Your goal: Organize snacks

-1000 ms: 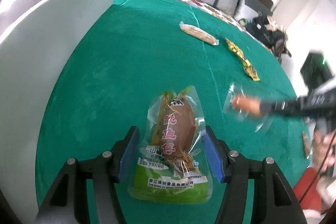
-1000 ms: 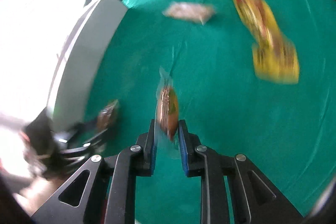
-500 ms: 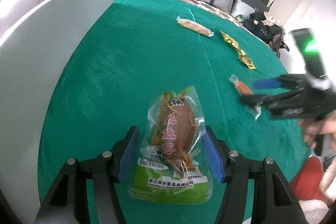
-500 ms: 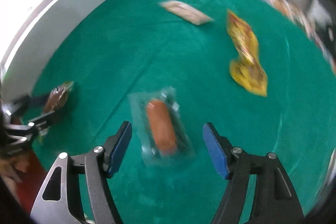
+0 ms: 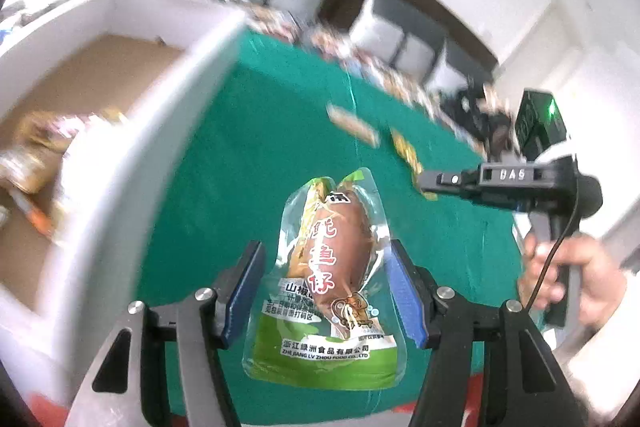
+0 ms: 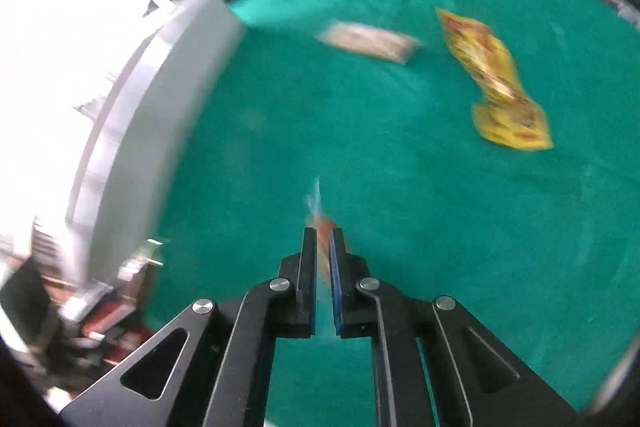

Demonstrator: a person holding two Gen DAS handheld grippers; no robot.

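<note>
Snack pouch (image 5: 332,275) with green base and brown contents sits clamped between the left gripper (image 5: 324,291) pads, lifted above the green cloth (image 5: 248,163) beside the white box (image 5: 132,187). We note the right gripper (image 6: 322,247) has just closed; its jaws stand narrow, pinching a clear sausage packet (image 6: 320,219) edge-on. Two packets lie on the cloth beyond: one pale (image 6: 372,43), one yellow (image 6: 496,83).

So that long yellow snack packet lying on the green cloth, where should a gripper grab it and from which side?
Probably across the narrow middle of the yellow packet, coming down from above. It lies flat on the green cloth, long and thin, widening at its near end, so the waist should fit between the jaws, set crosswise to its length.
</note>
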